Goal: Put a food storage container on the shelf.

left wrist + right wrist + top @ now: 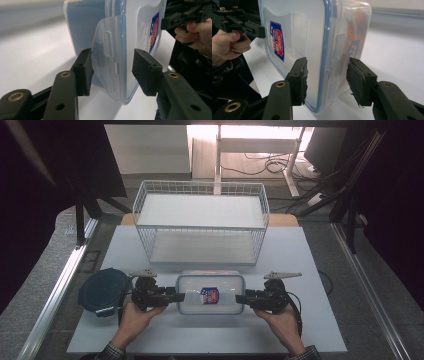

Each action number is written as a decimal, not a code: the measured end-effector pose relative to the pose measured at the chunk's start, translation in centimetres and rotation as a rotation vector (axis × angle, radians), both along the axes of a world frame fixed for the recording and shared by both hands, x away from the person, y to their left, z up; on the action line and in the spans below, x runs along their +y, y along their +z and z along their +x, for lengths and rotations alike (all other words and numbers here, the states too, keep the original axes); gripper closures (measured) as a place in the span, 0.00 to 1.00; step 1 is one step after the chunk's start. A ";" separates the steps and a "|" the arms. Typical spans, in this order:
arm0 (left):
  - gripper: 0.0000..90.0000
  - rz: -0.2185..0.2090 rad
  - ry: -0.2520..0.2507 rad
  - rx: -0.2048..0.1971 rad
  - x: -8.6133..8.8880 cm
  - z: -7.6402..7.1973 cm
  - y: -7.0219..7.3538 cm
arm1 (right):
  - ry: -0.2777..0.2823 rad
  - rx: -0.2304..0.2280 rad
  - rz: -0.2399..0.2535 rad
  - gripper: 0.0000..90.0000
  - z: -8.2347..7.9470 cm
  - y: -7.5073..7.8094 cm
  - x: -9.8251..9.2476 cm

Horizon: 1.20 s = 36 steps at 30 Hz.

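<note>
While both jaw pairs gape around its ends, left gripper [176, 297] and right gripper [241, 298] could jolt the lidded container [210, 293] if they close unevenly.

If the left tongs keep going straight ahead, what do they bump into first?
The clear plastic food container. The left tongs stand open, pointing at its near end, with the unlatched side flap of the lid between the jaws. That flap looks likely to be touched first, though the depth is hard to judge.
</note>
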State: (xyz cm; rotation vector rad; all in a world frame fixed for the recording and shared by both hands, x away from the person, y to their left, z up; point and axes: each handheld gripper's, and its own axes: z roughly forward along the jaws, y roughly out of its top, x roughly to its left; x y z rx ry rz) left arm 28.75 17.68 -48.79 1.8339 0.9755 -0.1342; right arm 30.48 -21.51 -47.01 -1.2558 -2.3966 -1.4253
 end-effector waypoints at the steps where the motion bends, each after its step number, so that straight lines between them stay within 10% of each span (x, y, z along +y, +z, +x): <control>1: 0.58 0.000 0.000 0.000 0.0 0.0 0.0 | 0.000 0.000 0.000 0.57 0.0 0.0 0.0; 36: 0.59 -0.052 0.060 -0.145 2.5 4.2 9.9 | 0.023 -0.195 0.038 0.57 4.6 9.2 2.2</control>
